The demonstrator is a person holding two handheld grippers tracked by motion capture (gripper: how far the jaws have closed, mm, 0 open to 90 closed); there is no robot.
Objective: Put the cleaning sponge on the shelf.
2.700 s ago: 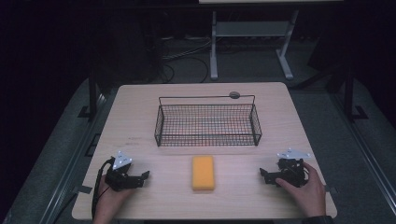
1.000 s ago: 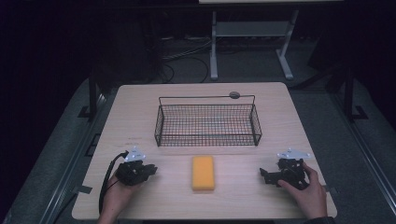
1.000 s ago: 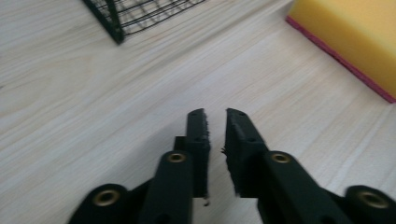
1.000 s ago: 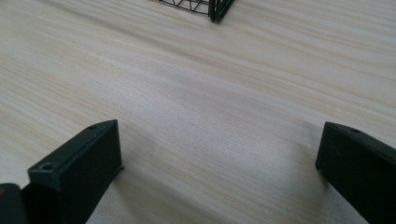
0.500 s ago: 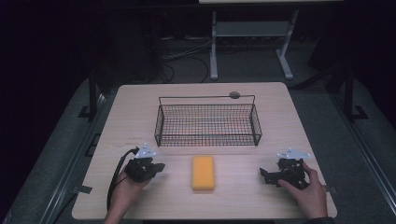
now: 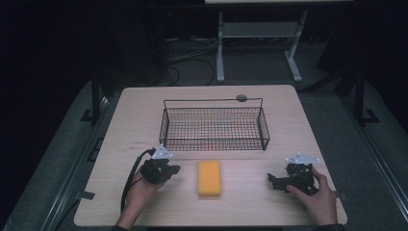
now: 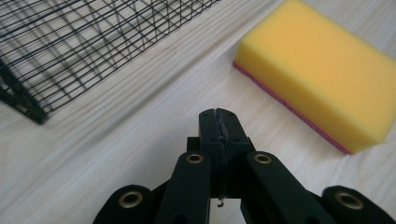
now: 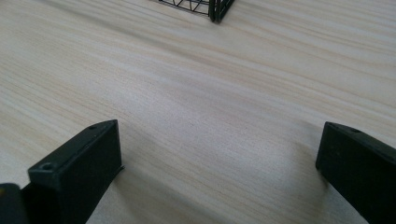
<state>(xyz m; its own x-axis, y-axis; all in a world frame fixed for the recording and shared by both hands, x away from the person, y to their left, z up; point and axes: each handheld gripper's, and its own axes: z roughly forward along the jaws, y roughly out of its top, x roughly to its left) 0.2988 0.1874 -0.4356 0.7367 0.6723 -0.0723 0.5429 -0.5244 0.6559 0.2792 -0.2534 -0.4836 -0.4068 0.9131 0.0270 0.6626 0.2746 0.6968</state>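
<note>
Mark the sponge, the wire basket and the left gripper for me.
sponge [image 6: 209,177]: high view, middle of its yellow top face.
wire basket [image 6: 214,144]: high view, its near wall of black mesh.
left gripper [image 7: 219,125]: left gripper view, the seam where its two black jaws meet, shut, short of the sponge.

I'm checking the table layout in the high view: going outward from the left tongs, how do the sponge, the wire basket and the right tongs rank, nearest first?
From the left tongs:
1. Yellow sponge, just to their right on the table's near side.
2. Wire basket, behind them toward the table's far side.
3. Right tongs, beyond the sponge at the near right.
</note>
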